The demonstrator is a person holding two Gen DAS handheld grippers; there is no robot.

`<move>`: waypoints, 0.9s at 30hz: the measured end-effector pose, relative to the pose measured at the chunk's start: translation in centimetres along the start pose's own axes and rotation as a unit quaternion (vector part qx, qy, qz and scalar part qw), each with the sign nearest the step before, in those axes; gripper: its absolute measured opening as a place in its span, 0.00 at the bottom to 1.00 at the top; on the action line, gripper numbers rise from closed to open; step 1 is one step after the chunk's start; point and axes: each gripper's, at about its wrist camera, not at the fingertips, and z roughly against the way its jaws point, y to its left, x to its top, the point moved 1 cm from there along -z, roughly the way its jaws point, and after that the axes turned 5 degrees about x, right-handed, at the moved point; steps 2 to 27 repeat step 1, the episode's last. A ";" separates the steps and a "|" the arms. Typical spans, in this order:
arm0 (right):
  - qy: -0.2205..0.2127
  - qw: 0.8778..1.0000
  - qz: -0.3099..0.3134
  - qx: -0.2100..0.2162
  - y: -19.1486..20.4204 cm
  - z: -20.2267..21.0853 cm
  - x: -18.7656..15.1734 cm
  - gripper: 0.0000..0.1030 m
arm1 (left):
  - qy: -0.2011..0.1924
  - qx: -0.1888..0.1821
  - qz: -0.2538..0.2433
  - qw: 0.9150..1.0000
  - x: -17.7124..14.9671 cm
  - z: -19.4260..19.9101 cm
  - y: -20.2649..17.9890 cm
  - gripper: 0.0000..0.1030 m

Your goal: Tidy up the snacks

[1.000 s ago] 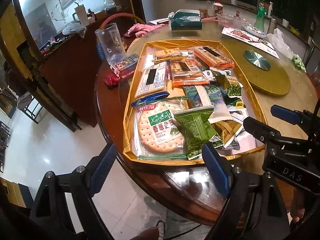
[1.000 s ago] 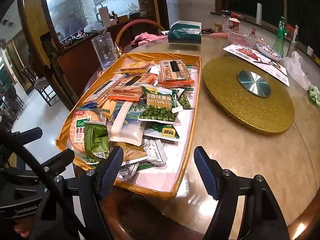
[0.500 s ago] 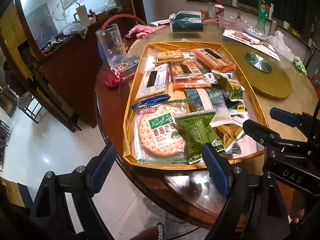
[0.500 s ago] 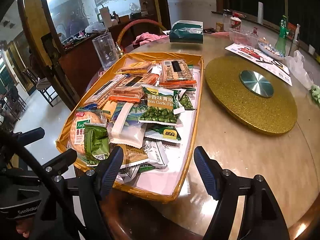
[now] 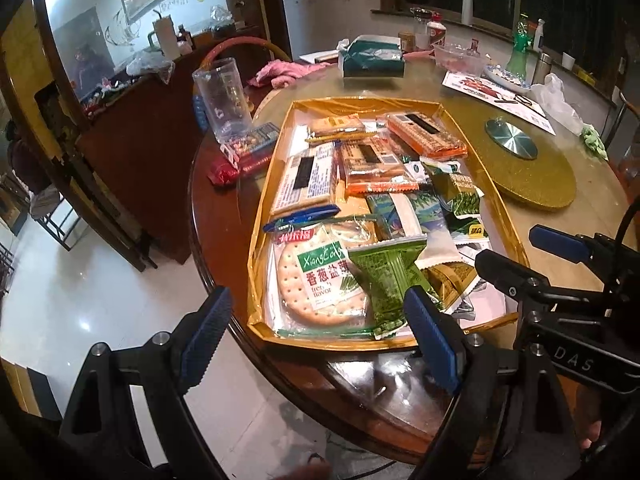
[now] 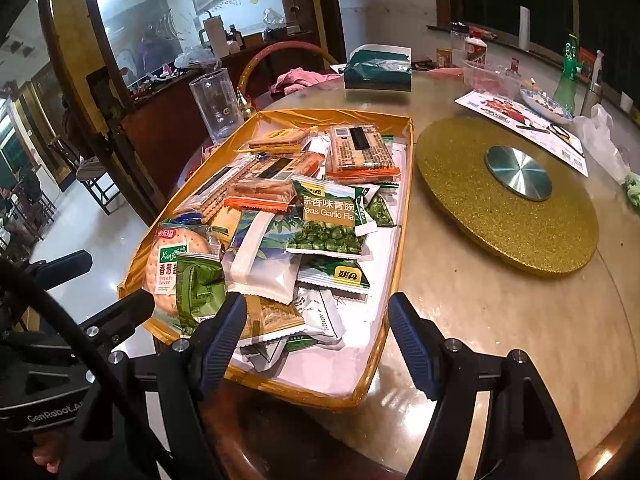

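Left gripper (image 5: 320, 340): jaws spread wide, nothing between the blue pads; it hangs over the near edge of the table, just short of the tray, touching nothing.
Right gripper (image 6: 318, 344): jaws also wide apart and empty; its left fingertip overlaps the tray's near corner in view, but contact cannot be told.
Gold tray (image 6: 404, 216): one, long and shallow, lying on the round table (image 6: 500, 320) beside the turntable.
Snacks: all lie inside the tray, heaped and overlapping; the exact total cannot be told.
Round cracker pack (image 5: 316, 276): one, at the tray's near left end.
Dark green packet (image 5: 390, 276): one, lying partly on the cracker pack.
Garlic pea bag (image 6: 332, 220): one, mid-tray, face up.
Orange-edged biscuit packs (image 6: 362, 152): three can be counted towards the far end.
Gold turntable (image 6: 504, 204): one, to the right of the tray, apart from it.
Clear tumbler (image 5: 222, 98): one, upright, outside the tray's far left corner.
Green tissue box (image 6: 378, 70): one, beyond the tray.
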 end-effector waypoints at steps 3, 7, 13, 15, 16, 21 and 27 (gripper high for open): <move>0.000 1.000 0.000 0.000 0.0 0.0 0.0 0.71 | -0.007 0.005 -0.002 1.000 0.0 0.2 -0.1 0.85; 0.000 1.000 0.000 0.000 0.0 0.0 0.0 0.71 | -0.007 0.005 -0.002 1.000 0.0 0.2 -0.1 0.85; 0.000 1.000 0.000 0.000 0.0 0.0 0.0 0.71 | -0.007 0.005 -0.002 1.000 0.0 0.2 -0.1 0.85; 0.000 1.000 0.000 0.000 0.0 0.0 0.0 0.71 | -0.007 0.005 -0.002 1.000 0.0 0.2 -0.1 0.85; 0.000 1.000 0.000 0.000 0.0 0.0 0.0 0.71 | -0.007 0.005 -0.002 1.000 0.0 0.2 -0.1 0.85; 0.000 1.000 0.000 0.000 0.0 0.0 0.0 0.71 | -0.007 0.005 -0.002 1.000 0.0 0.2 -0.1 0.85; 0.000 1.000 0.000 0.000 0.0 0.0 0.0 0.71 | -0.007 0.005 -0.002 1.000 0.0 0.2 -0.1 0.85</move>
